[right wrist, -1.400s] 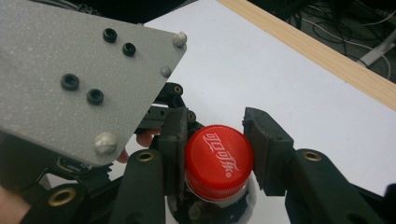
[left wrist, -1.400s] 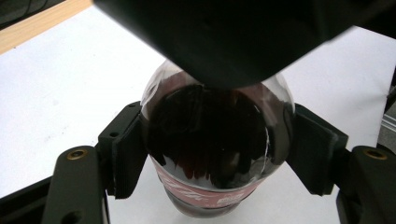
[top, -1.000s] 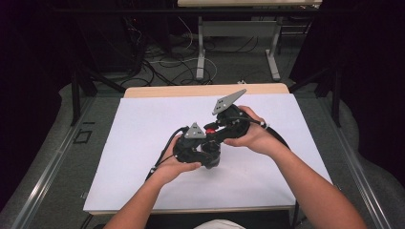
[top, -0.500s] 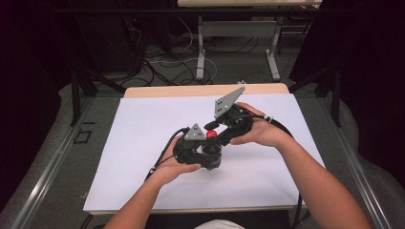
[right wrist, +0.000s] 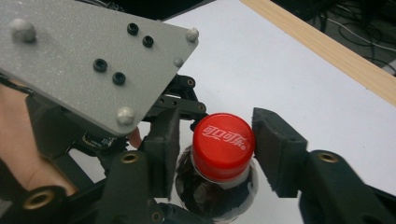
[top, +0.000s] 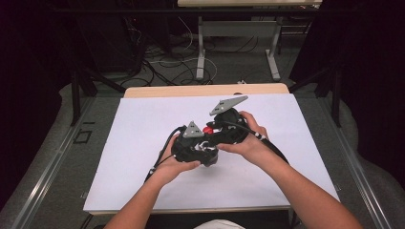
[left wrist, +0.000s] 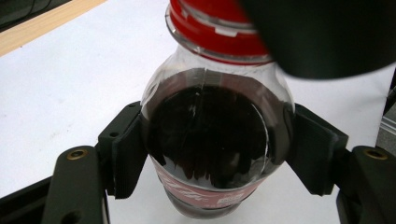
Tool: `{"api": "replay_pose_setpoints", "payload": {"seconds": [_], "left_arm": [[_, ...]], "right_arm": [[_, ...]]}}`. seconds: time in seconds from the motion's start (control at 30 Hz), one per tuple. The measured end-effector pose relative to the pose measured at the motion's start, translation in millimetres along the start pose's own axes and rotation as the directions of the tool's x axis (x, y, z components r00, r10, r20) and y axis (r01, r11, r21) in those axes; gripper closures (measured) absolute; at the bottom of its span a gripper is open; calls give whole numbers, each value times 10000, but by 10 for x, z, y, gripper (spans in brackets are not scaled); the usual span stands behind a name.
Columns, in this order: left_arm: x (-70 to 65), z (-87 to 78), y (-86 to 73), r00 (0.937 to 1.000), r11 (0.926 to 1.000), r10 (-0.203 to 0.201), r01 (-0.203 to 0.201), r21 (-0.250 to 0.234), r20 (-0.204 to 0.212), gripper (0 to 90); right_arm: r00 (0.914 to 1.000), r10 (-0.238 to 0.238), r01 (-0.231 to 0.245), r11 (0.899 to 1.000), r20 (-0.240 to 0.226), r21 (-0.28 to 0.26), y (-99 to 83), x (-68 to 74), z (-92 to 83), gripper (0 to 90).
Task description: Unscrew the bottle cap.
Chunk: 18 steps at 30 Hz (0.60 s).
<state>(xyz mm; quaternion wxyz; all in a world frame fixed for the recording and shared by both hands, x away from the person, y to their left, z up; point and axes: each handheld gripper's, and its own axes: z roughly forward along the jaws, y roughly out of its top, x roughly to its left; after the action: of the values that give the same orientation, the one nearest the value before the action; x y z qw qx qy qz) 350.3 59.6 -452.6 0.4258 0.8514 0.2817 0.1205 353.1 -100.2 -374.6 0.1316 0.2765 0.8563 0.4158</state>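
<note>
Clamped round the dark body of the cola bottle [left wrist: 208, 126] with the left gripper [left wrist: 212, 151], pads pressed on both sides, apparently to steady it against twisting. Kept upright near the middle of the white table [top: 143, 124], base toward the sheet, long axis vertical, red cap [right wrist: 223, 145] pointing up. Set the right gripper [right wrist: 222, 150] around that cap from above, jaws just been closing, narrow but seemingly not yet gripping: one pad touching the cap's edge, the other just off it. Probably so placed for turning the cap while the body stayed fixed.
</note>
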Motion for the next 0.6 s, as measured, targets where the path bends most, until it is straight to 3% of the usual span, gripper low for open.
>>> {"api": "replay_pose_setpoints", "payload": {"seconds": [0.13,0.27,0.3,0.37,0.43,0.47,0.5,0.53,0.57,0.6], "left_arm": [[-17,0,4,10000,10000,27,-27,-5,51,298],[-8,3,-2,9997,9998,145,-148,160,193,299],[-9,5,-3,9997,9998,108,-112,176,236,299],[3,-8,3,9991,9995,138,-149,278,404,299],[3,-8,1,9988,9995,240,-249,207,424,299],[-9,-3,1,9990,9997,199,-203,110,398,299],[-13,-5,4,9985,9995,266,-273,142,480,299],[-16,-15,11,9962,9985,419,-444,309,764,299],[-16,-15,11,9962,9985,419,-444,309,764,299],[-32,-1,5,9963,9986,487,-499,151,713,299]], "right_arm": [[9988,-341,344,9994,339,-82,3,22,21,599],[9989,-435,432,9989,192,155,11,1,31,612],[9992,-405,405,9989,19,237,17,-15,32,613],[9932,-768,800,9962,-870,334,38,-118,34,617],[9795,-1117,1213,9914,-1674,484,64,-199,29,617],[9682,-1421,1553,9867,-2057,491,78,-235,32,618],[9682,-1421,1553,9867,-2057,491,78,-235,32,618],[9385,-2070,2313,9712,-2764,578,105,-292,32,618],[9385,-2070,2313,9712,-2764,578,105,-292,32,618],[9157,-2690,2949,9545,-2986,448,115,-303,34,617]]}}
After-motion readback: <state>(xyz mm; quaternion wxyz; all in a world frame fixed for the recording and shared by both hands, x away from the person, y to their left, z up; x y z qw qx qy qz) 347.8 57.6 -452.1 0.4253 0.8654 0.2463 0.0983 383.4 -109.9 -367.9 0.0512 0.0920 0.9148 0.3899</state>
